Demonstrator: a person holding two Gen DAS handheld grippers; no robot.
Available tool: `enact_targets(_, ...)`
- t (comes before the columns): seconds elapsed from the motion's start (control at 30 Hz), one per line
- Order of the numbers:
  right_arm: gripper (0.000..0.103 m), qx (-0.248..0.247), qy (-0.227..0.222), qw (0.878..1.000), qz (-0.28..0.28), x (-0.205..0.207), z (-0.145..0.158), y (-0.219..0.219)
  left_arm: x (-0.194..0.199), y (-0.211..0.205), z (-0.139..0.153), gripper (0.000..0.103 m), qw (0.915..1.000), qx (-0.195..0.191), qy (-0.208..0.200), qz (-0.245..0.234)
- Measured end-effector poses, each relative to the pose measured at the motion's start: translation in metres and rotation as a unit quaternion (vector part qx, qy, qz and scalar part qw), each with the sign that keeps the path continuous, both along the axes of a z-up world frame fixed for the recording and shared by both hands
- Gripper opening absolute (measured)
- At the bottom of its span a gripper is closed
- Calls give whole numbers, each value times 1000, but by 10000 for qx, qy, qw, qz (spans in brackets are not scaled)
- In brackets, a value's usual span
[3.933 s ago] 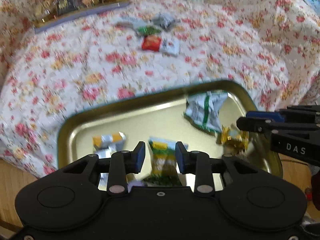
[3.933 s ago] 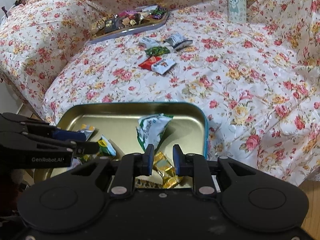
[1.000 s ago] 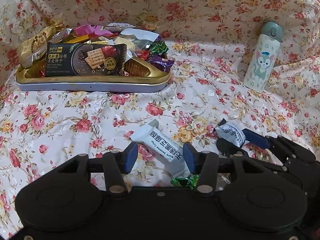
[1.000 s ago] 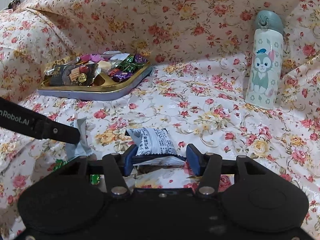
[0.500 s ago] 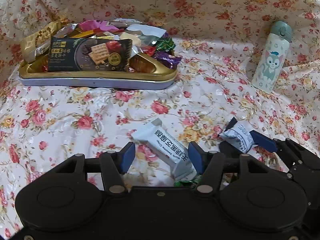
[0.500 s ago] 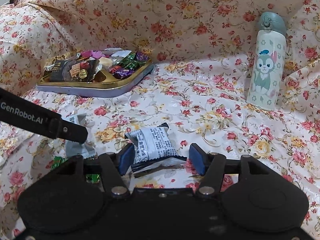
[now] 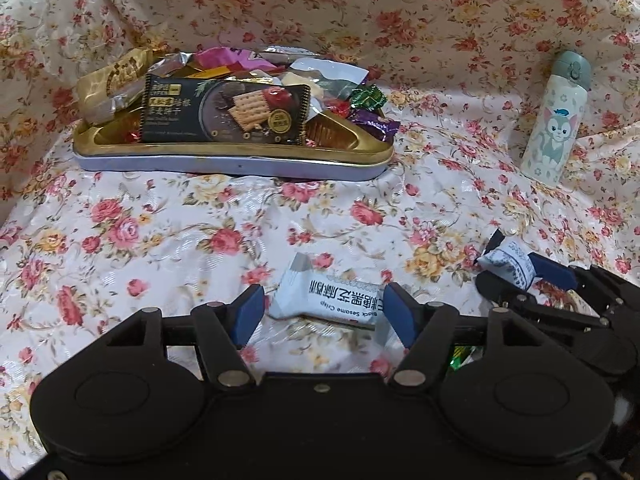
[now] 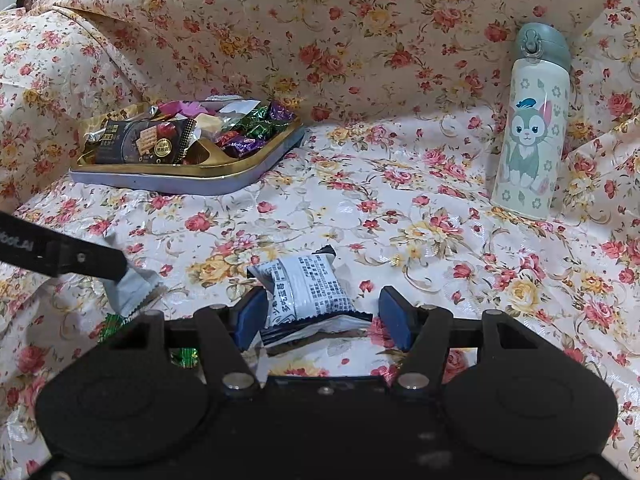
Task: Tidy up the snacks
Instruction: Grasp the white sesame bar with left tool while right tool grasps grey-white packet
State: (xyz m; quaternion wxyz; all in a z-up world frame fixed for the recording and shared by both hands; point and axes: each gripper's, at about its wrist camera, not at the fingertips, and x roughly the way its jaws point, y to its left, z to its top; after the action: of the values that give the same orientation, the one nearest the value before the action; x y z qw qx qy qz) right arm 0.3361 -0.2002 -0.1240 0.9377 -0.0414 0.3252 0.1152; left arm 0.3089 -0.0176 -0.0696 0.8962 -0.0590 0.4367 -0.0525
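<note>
I am spreading the left gripper (image 7: 324, 312), and its jaws have just been opening around the white foil sesame-crisp bar (image 7: 328, 294) lying flat on the flowered bedspread (image 7: 160, 224) between its blue pads (image 7: 248, 312), neither one pressing. To its right, I am holding the right gripper (image 8: 322, 314) apart around the puffy white printed pouch (image 8: 308, 290), its left pad close against the wrapper but not clamping. I judge that either slick wrapper could skid or crumple sideways if I close off-centre. Under both grippers a green candy (image 7: 460, 356) is peeking out. Farther ahead the gold heart-shaped tin tray (image 7: 240, 152) is sitting heaped with snacks, with the cat-print bottle (image 8: 530, 128) well off to the right.
</note>
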Motion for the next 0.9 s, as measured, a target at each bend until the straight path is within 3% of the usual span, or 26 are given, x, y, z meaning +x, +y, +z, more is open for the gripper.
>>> enact_targets(0.33,63,-31,-7,10000,-4,0,0,0,-24,7,1,70,9986,427,-58,-302)
enact_targets(0.43,63,-39,-9,10000,-5,0,0,0,-34,3,2,69,9942,840,-168,-644)
enact_targets(0.6,63,-39,-9,10000,-6,0,0,0,-49,-9,3,69,9670,1929,-792,-1465)
enact_targets(0.73,63,-42,-10,10000,-7,0,0,0,-50,-15,4,69,9495,2232,-1079,-1923)
enact_targets(0.9,64,-66,-12,10000,-15,0,0,0,-39,-20,-3,69,9268,2439,-1075,-2648)
